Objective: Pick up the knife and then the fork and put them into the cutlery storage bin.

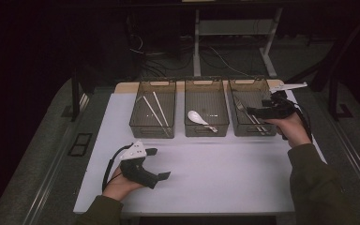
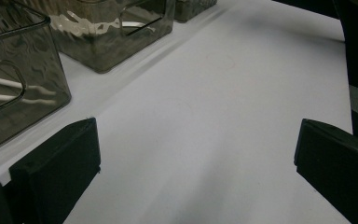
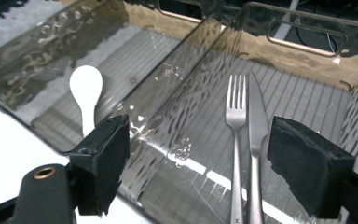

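Three smoky clear bins stand in a row at the back of a white mat [image 1: 206, 168]. The left bin [image 1: 153, 112] holds two white chopsticks [image 1: 155, 108]. A white spoon [image 1: 198, 117] lies in the middle bin [image 1: 206, 110]. In the right bin [image 1: 251, 101] a metal fork [image 3: 236, 121] and knife [image 3: 257, 126] lie side by side. My right gripper [image 3: 198, 158] hovers open over that bin's near edge, jaws either side of the fork and knife, holding nothing. My left gripper [image 1: 158, 163] rests open and empty on the mat, in front of the left bin.
The left gripper view shows bare white mat [image 2: 205, 116] between the jaws, with the chopstick bin [image 2: 14, 93] close on its left. Beyond the bins the table ends; a desk frame [image 1: 234, 37] and cables lie on the dark floor behind.
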`<state>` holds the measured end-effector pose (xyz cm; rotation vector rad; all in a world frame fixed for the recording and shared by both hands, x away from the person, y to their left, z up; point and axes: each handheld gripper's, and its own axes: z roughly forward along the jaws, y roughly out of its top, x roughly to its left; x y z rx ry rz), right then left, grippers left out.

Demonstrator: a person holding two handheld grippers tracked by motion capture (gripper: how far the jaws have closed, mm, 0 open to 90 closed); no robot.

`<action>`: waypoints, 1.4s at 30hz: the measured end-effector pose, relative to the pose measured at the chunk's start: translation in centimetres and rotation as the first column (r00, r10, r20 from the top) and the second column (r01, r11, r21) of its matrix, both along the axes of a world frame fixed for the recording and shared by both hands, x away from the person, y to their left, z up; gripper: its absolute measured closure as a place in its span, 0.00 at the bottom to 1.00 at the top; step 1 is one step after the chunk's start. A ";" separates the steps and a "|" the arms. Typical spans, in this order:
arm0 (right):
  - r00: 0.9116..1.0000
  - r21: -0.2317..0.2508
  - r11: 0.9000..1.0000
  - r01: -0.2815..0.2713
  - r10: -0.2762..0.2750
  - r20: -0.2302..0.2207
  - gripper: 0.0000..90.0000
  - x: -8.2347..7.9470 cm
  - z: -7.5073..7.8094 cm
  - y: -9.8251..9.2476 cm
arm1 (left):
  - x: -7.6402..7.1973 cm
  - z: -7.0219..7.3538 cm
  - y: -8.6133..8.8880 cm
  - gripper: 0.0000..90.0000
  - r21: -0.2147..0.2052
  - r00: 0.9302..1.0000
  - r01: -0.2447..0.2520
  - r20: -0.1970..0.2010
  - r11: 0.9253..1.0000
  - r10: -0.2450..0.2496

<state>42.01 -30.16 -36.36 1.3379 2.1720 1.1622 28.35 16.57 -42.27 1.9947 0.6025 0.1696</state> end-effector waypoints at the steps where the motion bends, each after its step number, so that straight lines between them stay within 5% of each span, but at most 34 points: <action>1: 1.000 0.006 1.000 -0.005 0.005 0.007 0.23 -0.3 0.1 0.0 | 0.0 0.0 0.0 0.00 -0.001 1.000 0.000 0.000 1.000 0.000; 32: 0.985 0.053 0.993 -0.101 0.093 0.142 0.19 -7.9 -0.6 0.9 | -0.1 0.0 -0.1 0.00 -0.002 1.000 -0.003 -0.002 1.000 0.003; 42: 0.979 0.061 0.988 -0.142 0.131 0.153 0.19 -10.2 -1.6 0.8 | -0.2 0.0 -0.1 0.00 0.002 1.000 -0.005 -0.002 1.000 0.005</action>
